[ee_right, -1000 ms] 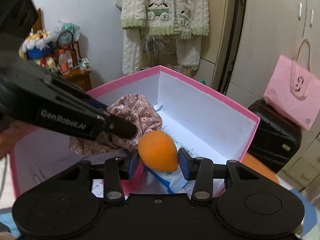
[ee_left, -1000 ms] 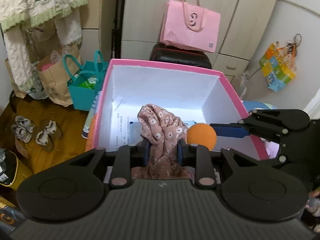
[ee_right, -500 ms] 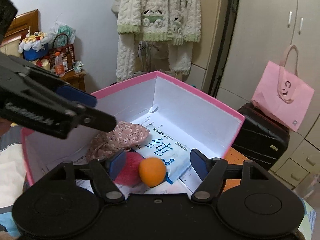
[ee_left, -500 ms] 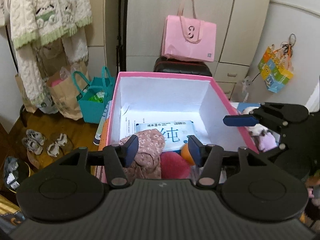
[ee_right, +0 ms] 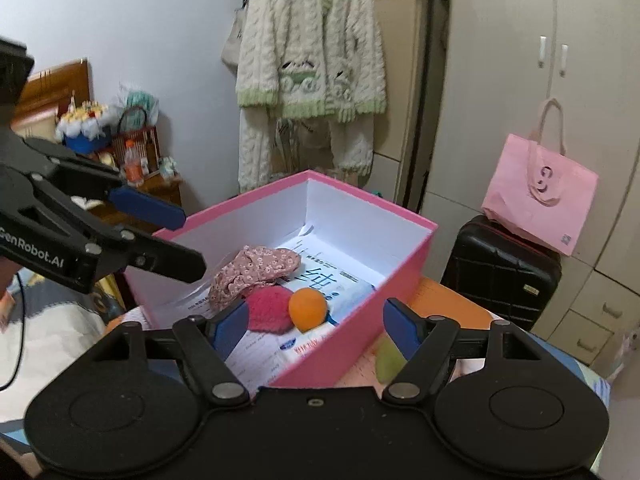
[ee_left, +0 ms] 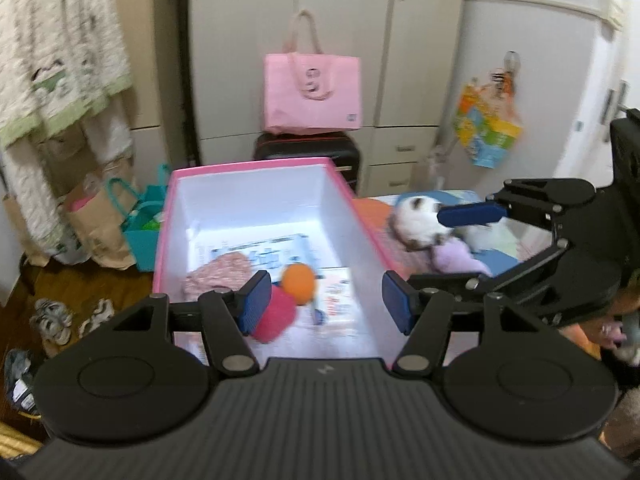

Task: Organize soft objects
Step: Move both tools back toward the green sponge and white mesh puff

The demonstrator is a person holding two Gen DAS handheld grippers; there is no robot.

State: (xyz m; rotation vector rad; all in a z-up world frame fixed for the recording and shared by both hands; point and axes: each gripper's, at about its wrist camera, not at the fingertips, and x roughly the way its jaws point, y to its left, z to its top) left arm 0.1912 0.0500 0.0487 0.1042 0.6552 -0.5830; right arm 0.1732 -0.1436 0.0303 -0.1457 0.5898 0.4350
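Blue-padded jaws are seen opening and empty on both the left gripper [ee_left: 326, 300] and the right gripper [ee_right: 310, 328], held above the near end of the pink-walled, white-lined cardboard box [ee_right: 348, 344], in which a floral pink cloth [ee_right: 256, 268], a fuzzy magenta ball [ee_right: 268, 308] and a smooth orange ball [ee_right: 307, 308] are lying together.

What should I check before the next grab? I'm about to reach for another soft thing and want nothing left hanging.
1. Left gripper empty, jaws opening: ok.
2. Right gripper empty, jaws opening: ok.
3. Floral cloth lying inside the pink box: ok.
4. Orange ball inside the box, beside the red pom-pom: ok.
5. Plush toys on the bed outside the box, in view: ok.
6. Which toy is easiest to grip: cannot tell, blurred.
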